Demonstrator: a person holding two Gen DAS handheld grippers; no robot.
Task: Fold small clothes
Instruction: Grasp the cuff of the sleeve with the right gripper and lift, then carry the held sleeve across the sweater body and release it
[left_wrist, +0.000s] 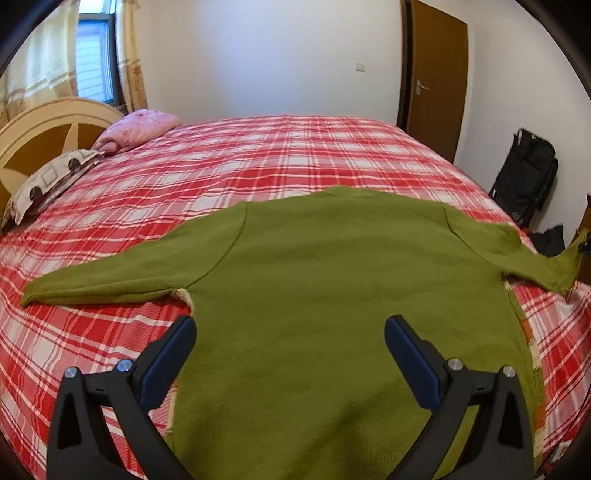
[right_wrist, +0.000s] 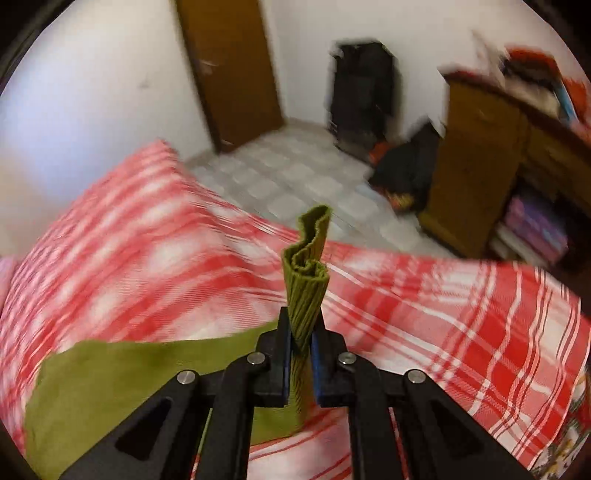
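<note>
A green long-sleeved sweater (left_wrist: 332, 280) lies flat on the red plaid bed (left_wrist: 258, 155), back up, collar at the far side. Its left sleeve (left_wrist: 99, 277) rests straight out on the cover. My left gripper (left_wrist: 290, 325) hangs open over the lower part of the sweater's body, nothing between its fingers. The right sleeve (left_wrist: 535, 258) is lifted off the bed at its end. In the right wrist view my right gripper (right_wrist: 301, 332) is shut on the ribbed cuff (right_wrist: 306, 273) of that sleeve, which sticks up crumpled between the pads.
Two pillows (left_wrist: 55, 177) lie at the headboard on the left. A brown door (left_wrist: 436, 74) and a black bag (left_wrist: 528, 173) stand beyond the bed. A wooden desk (right_wrist: 480, 166) with books and black bags (right_wrist: 362, 92) on the tiled floor are to the right.
</note>
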